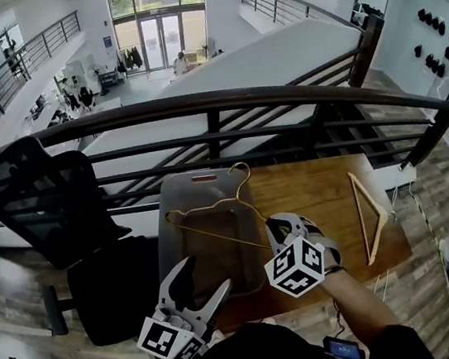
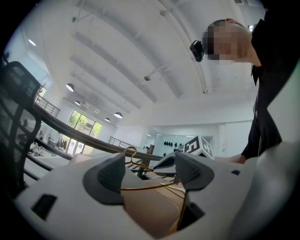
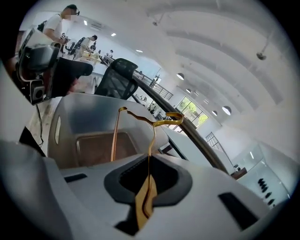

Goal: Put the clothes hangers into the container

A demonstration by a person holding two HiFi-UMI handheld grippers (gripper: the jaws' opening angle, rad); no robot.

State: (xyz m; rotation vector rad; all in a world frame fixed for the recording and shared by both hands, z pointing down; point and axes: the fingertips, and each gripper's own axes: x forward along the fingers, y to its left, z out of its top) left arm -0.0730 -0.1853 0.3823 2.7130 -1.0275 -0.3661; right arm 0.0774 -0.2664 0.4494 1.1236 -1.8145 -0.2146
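A gold wire hanger [image 1: 212, 206] hangs tilted over the open grey container [image 1: 178, 191] on the wooden table [image 1: 309, 187]. My right gripper [image 1: 275, 227] is shut on the hanger's right corner, just right of the container. In the right gripper view the thin wire [image 3: 152, 136] runs up from the shut right gripper [image 3: 149, 176], with the container [image 3: 79, 117] beyond it. My left gripper [image 1: 208, 273] stands open near the container's front edge, holding nothing. From the left gripper [image 2: 150, 171] the gold wire [image 2: 145, 186] shows beyond the jaws. A wooden hanger [image 1: 371, 211] lies on the table's right side.
A black office chair [image 1: 53, 208] stands left of the table. A dark metal railing [image 1: 213, 105] runs behind the table, with a drop to a lower floor past it. The table's front edge is close to my body.
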